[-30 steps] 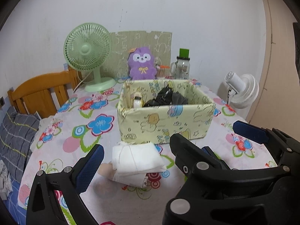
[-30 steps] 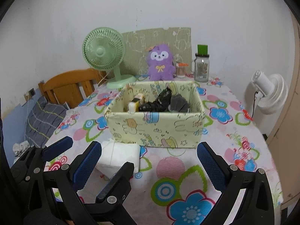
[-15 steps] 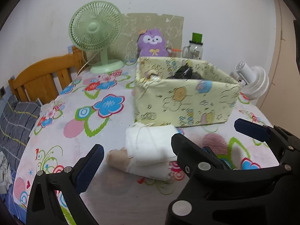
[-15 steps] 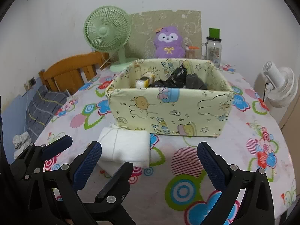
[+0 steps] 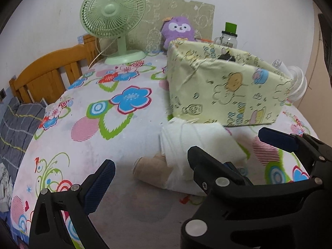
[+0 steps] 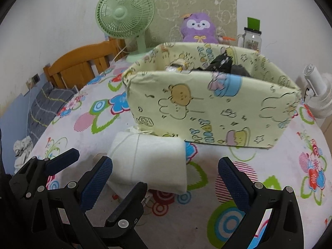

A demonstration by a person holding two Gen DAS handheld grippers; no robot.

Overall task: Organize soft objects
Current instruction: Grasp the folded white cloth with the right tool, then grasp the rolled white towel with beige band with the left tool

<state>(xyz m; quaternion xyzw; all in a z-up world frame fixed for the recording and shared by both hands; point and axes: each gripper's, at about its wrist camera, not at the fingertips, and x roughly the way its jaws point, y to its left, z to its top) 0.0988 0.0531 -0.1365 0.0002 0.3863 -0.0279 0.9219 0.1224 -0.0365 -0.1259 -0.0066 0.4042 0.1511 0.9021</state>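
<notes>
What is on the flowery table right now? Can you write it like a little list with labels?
table cover: flowered cloth
box: yellow cartoon fabric box, dark things inside
white bundle: folded white cloth, in front of the box
beige roll: beside the white cloth
back of table: green fan, purple plush toy, jar with green lid
left gripper: open
right gripper: open, empty

We look low across the bench (image 5: 87, 108) from each claw, both facing the wall. Our left view sits left of the fabric box (image 5: 224, 91), seeing its corner; our right view faces it squarely, close. Both share the green fan (image 6: 124, 14).
</notes>
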